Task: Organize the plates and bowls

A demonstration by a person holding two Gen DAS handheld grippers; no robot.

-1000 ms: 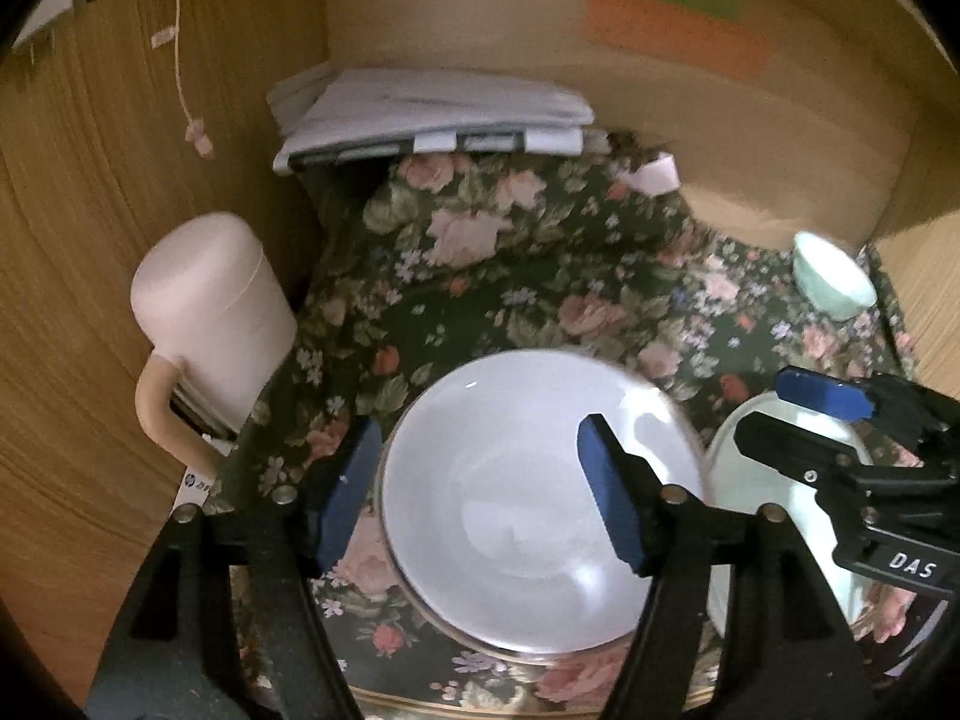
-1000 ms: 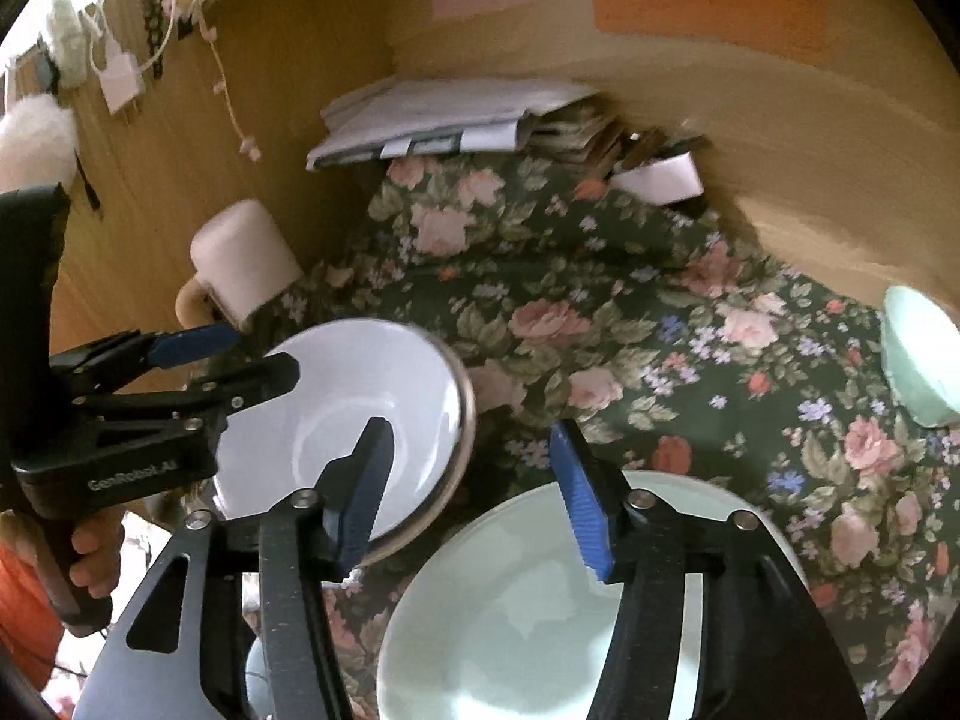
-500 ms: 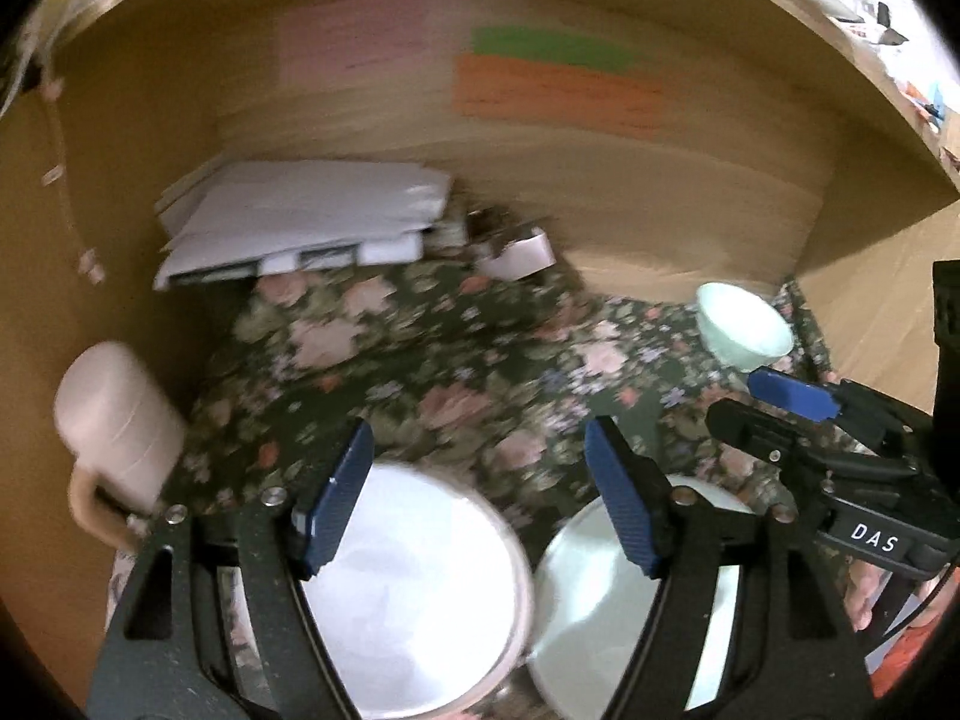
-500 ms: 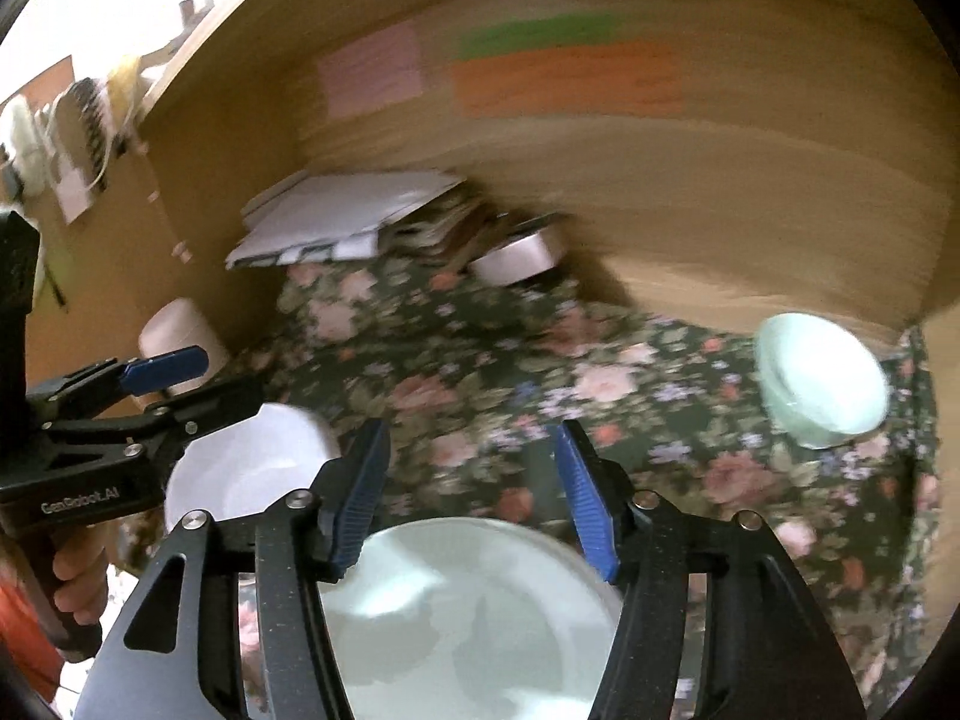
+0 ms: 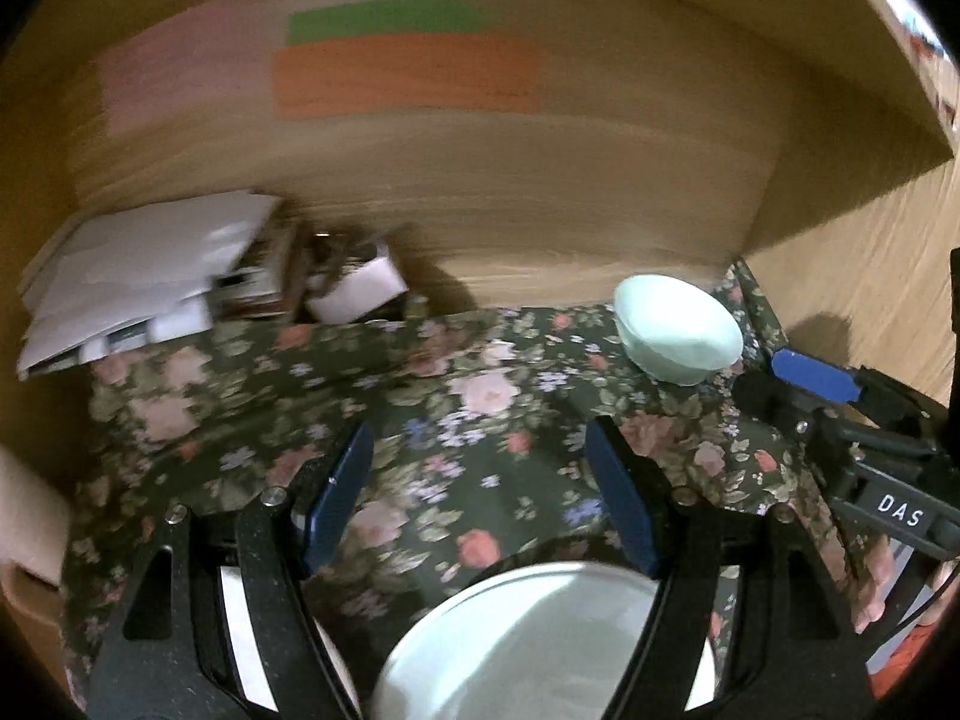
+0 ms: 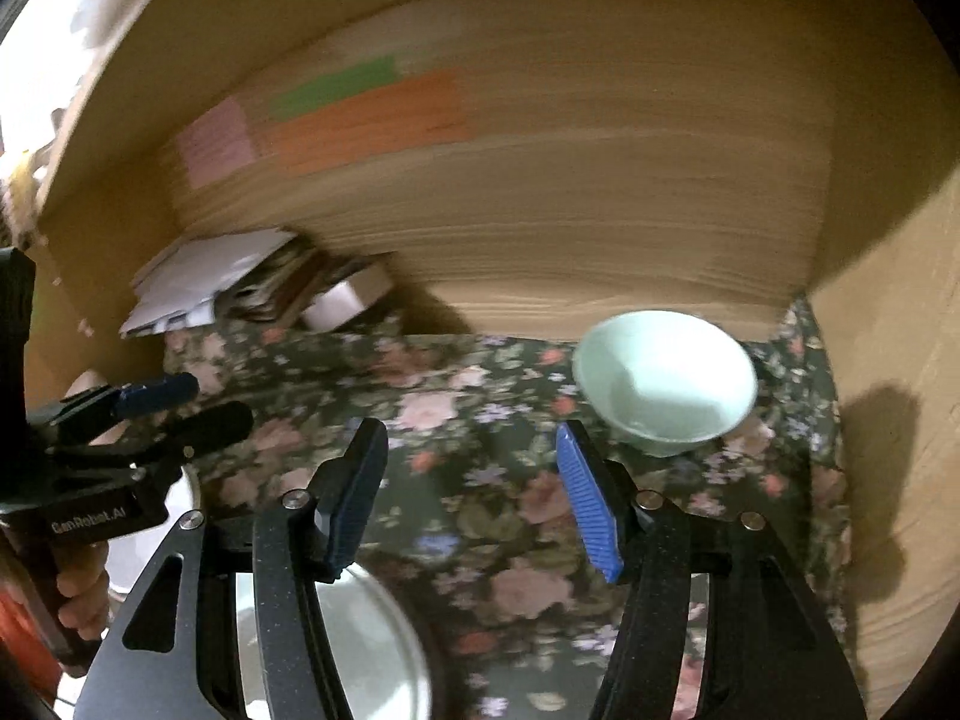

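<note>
The left gripper (image 5: 480, 492) is seen with its blue-padded jaws apart — nothing is held between them, only the floral cloth (image 5: 456, 408) behind the gap. Over the last second its jaws have been opening, though they have held steady in the last half. The right gripper (image 6: 474, 498) is likewise seen with jaws apart and empty, its ribbed blue pads (image 6: 585, 504) framing bare cloth. In each wrist view the other gripper is caught at the frame's edge, gripped by a hand (image 6: 84, 594).

Directly below the left gripper's jaws, at the bottom of its view, a pale green plate (image 5: 528, 642) is seen lying on the cloth; a white dish (image 5: 240, 648) is partly visible behind the left finger, just beside it. In the right wrist view the same plate edge is seen low and left of the jaws.

Further out, a small pale green bowl (image 6: 663, 381) is seen upright on the cloth near the back right corner of the wooden enclosure (image 6: 600, 210) — well apart from the plate and from both grippers. At the back left, a stack of white papers (image 5: 138, 276) and a small white box (image 5: 360, 294) are noted against the rear wall. Pink, green and orange paper notes (image 5: 396, 78) are stuck on that wall. Both views are motion-blurred.
</note>
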